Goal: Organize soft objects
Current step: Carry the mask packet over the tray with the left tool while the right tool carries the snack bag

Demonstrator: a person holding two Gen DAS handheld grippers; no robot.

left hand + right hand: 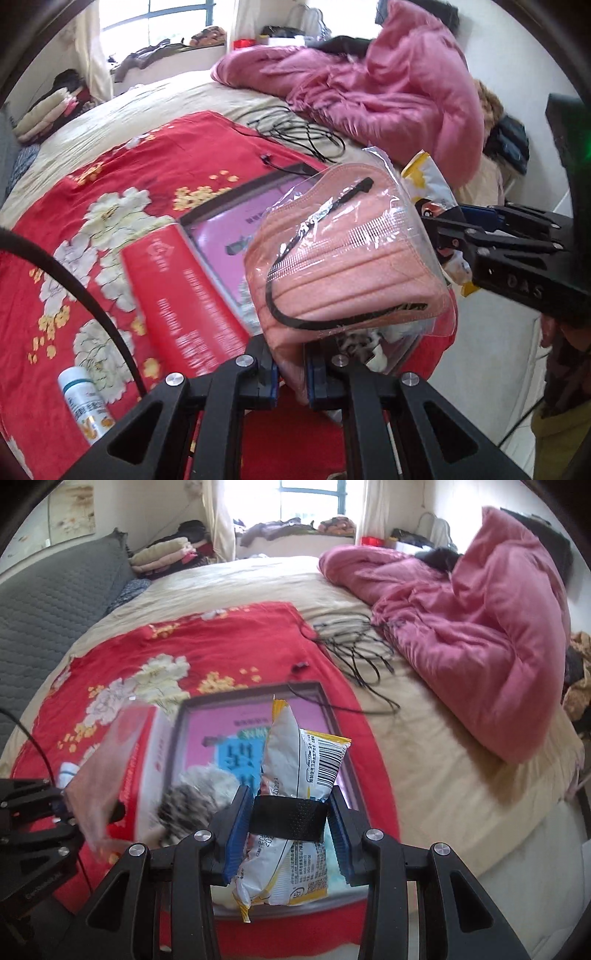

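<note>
Left wrist view is showing the left gripper (290, 373) pinching, with its jaws nearly together, the lower edge of a clear plastic bag of salmon-pink face masks with black ear loops (347, 254), which is standing up above a red floral blanket (110, 206) that is lying over a beige bed sheet (155, 99). At the right edge of the same view the right gripper (447, 236) is reaching in with a white and yellow crinkled plastic packet (430, 181) showing just beside the mask bag. Right wrist view is showing that gripper (288, 823) with its blue pads partly apart, pressing on both sides of the packet (295, 760), which has a black band around its middle and a barcode on its upper part. Under both grippers a dark-framed tray with a pink printed base (207, 731) is lying on the blanket, with a red and white flat box (184, 291) just beside it and a blurred fluffy grey and white thing (192, 801) at its near edge. A small white bottle (83, 402) is lying on the blanket near the left gripper. Farther back, tangled black cables (354, 650) are lying next to a crumpled pink quilt (480, 635).
</note>
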